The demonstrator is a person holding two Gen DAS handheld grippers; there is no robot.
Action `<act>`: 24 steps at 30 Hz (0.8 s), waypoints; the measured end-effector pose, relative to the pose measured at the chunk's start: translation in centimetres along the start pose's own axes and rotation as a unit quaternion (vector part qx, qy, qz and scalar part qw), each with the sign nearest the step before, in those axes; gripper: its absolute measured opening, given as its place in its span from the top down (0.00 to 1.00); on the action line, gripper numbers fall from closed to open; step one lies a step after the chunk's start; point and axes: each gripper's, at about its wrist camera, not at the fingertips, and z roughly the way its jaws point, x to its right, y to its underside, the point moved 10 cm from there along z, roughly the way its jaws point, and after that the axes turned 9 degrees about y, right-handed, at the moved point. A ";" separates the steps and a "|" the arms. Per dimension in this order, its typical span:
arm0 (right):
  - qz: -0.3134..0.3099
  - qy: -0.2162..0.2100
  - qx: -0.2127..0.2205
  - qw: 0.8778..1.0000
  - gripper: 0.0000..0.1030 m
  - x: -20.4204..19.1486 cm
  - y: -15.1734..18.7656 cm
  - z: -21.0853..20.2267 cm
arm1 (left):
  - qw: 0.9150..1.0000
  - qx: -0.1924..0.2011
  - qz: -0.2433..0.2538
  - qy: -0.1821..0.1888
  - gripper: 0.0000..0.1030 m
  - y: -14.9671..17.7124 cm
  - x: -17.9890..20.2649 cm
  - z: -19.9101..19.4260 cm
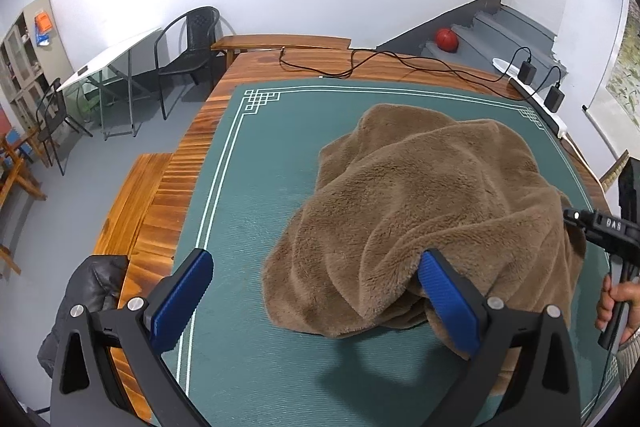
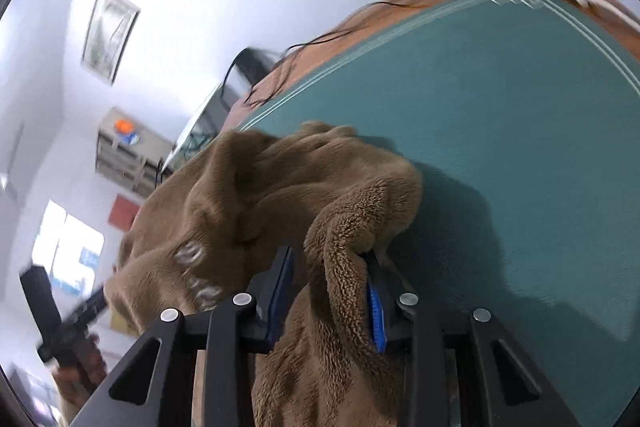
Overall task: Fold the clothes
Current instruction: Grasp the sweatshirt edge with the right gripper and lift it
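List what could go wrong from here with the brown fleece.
1. The right gripper pinches only a thin fold of the brown fleece garment; it may slip out when lifted.
2. The left gripper is open, with one of its fingers under a fold, so it could snag or drag the heap.

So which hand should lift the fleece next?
Right. The right gripper already has a fold of fleece between its pads; the left gripper is open, one finger under the edge.

fleece [image 1: 432, 195]: brown, plush cloth. mat [image 1: 256, 163]: green, matt, fine-ribbed. table [image 1: 168, 195]: glossy wood. pads [image 1: 182, 297]: blue, ribbed.
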 end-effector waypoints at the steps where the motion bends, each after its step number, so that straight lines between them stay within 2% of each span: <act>1: -0.015 0.009 -0.002 1.000 0.65 -0.3 0.2 0.0 | 1.000 0.000 0.000 0.000 0.00 -0.1 0.0 0.0; 5: -0.026 0.055 -0.006 0.998 0.65 0.8 0.1 1.3 | 1.000 0.000 0.002 -0.002 0.00 -0.3 0.0 0.0; 11: 0.036 0.029 -0.023 0.999 0.64 2.9 -0.4 3.4 | 1.000 -0.003 0.002 -0.002 0.00 0.0 0.0 -0.3; 12: 0.045 0.021 -0.027 0.998 0.65 3.0 -0.5 3.5 | 1.000 -0.001 0.001 -0.003 0.00 0.0 0.0 -0.4; 15: 0.046 -0.019 -0.028 0.998 0.76 1.7 -0.2 3.1 | 1.000 0.003 -0.001 -0.009 0.00 -0.1 -0.4 -0.9; 20: 0.000 -0.114 -0.010 0.993 0.81 -3.3 1.4 -1.4 | 1.000 0.012 -0.011 -0.011 0.00 -0.9 -1.0 -1.8; 24: -0.056 -0.162 -0.018 0.985 0.81 -7.0 6.3 -4.7 | 1.000 0.027 -0.006 -0.011 0.00 -2.4 -1.4 -2.5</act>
